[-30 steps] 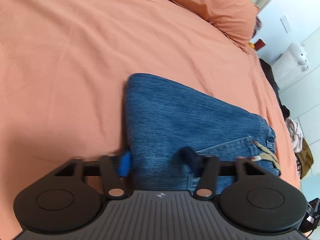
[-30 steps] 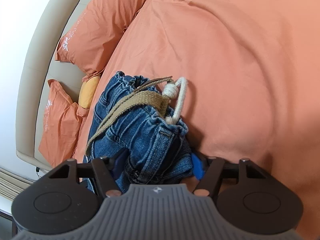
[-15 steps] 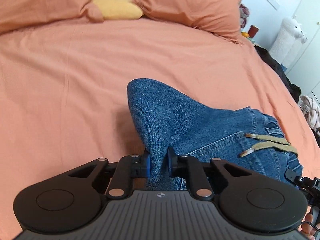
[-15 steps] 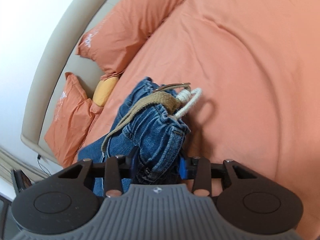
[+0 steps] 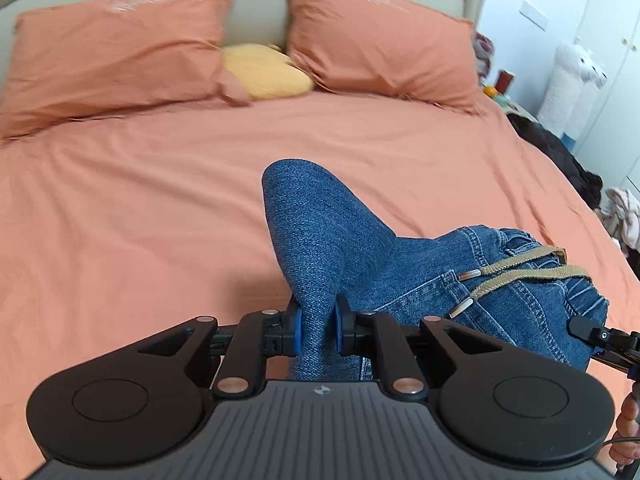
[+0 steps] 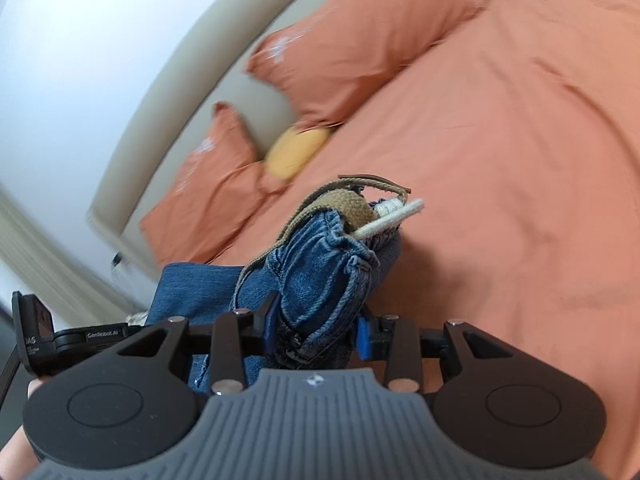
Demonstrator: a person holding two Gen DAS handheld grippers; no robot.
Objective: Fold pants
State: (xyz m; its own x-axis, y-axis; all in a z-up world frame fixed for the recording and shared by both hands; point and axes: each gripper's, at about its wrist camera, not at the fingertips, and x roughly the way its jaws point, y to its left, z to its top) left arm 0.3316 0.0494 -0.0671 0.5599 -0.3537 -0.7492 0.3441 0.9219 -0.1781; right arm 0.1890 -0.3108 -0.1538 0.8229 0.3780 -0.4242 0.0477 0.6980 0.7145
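One pair of blue denim pants (image 5: 360,264) is up off the orange bedsheet (image 5: 140,208), and two black two-finger grippers have it. The left gripper (image 5: 318,330) is clenched tight on a fold of plain denim, its blue pads (image 5: 295,330) squeezing the cloth from both sides. From that pinch the fabric rises in a rounded ridge toward the head of the bed, then slopes down to the right, where the waistband end sits with its back pocket seam. The long axis of the bundle runs left to right across the bed between the two grips.

Over on the right wrist view, the right gripper (image 6: 316,330) is clamped on the bunched waistband of the pants (image 6: 320,276), gathered elastic denim bulging out between the fingers. One khaki woven drawstring (image 6: 348,206) lies over the top of the bunch, with one pale cord loop (image 6: 390,216) sticking out beside it.

At the headboard: two orange pillows (image 5: 120,52) leaning up, one yellow cushion (image 5: 264,72) wedged between them. One white plush toy (image 5: 576,76) stands by the wall on the right.
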